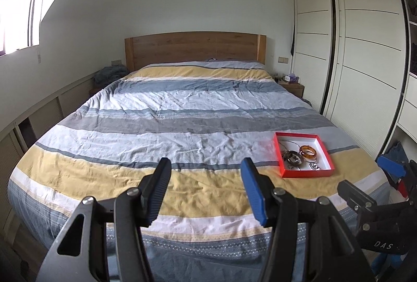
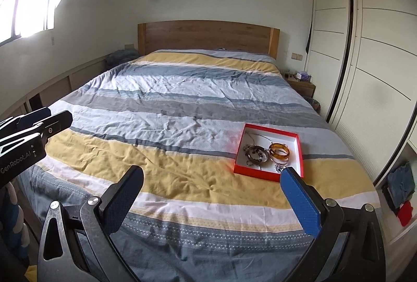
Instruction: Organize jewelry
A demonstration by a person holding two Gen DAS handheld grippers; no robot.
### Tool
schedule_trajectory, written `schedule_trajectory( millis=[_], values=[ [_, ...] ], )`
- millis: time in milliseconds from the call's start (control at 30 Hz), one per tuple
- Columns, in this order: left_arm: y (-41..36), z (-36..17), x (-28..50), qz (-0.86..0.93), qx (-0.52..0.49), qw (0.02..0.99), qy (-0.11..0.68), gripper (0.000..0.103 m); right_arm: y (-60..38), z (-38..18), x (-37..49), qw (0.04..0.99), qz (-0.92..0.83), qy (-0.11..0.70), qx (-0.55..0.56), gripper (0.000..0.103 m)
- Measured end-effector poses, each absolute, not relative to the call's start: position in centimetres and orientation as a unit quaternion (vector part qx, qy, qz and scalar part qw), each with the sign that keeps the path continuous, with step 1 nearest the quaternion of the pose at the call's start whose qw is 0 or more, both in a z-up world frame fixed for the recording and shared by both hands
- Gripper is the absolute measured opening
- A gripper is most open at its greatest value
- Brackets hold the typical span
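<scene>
Shallow red cardboard tray point(image 2: 299, 151) holding 2 bangles and tangled chains sits on the striped bed point(image 2: 169, 125), ahead-right of both tools. Right tool point(image 2: 212, 172) is nearer, jaws wide apart and empty; left tool point(image 1: 206, 164) likewise parted, empty.

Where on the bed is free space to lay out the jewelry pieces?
The bedspread is bare left of the red box and beyond it to the headboard. Only the box is crowded: bangle, bracelet, chains.

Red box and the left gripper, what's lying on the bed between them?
Nothing but bedspread: in the left wrist view, only wrinkled yellow-striped cover separates the open left gripper from the red box. The jewelry sits inside the box.
</scene>
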State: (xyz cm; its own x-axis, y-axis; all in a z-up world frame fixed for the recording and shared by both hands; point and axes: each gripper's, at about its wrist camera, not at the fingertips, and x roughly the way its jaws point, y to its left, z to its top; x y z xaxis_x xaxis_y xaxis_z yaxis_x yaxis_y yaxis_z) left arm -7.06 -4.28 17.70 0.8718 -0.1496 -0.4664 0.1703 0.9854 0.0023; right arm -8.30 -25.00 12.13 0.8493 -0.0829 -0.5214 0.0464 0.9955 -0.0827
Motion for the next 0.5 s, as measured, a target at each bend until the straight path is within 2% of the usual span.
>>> schedule_trajectory(
  millis=[500],
  values=[
    [-4.39, 17.04, -6.99, -0.094, 0.018, 0.964, 0.249, 0.053, -25.03, 11.69, -8.56, 0.96, -0.042, 0.274, -0.027, 0.103]
  ],
)
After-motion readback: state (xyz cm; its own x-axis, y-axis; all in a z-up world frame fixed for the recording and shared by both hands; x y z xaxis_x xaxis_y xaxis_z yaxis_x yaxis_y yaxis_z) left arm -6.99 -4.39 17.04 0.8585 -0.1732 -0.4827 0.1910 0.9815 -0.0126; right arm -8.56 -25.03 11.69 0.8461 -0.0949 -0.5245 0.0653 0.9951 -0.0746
